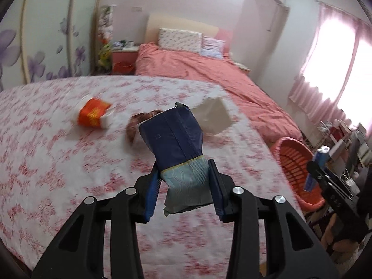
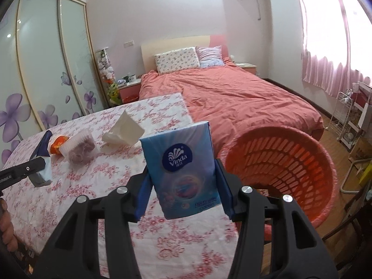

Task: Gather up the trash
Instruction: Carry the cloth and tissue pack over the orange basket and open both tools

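My left gripper [image 1: 183, 186] is shut on a dark blue crumpled packet [image 1: 174, 137] and holds it above the floral table [image 1: 58, 174]. My right gripper [image 2: 183, 188] is shut on a blue Vinda tissue pack [image 2: 183, 165], held over the table's right edge beside the orange basket [image 2: 290, 153]. On the table lie an orange cup [image 1: 94, 114], a clear tub with brown contents [image 2: 80, 150] and a white paper box [image 2: 123, 130]. The left gripper with its packet also shows in the right wrist view [image 2: 41, 162]. The basket also shows in the left wrist view [image 1: 295, 167].
A bed with a pink cover [image 2: 244, 97] stands beyond the table. A sliding wardrobe [image 2: 46, 58] is at the left. White wire shelves [image 2: 348, 116] stand at the right by the curtained window [image 2: 332, 34].
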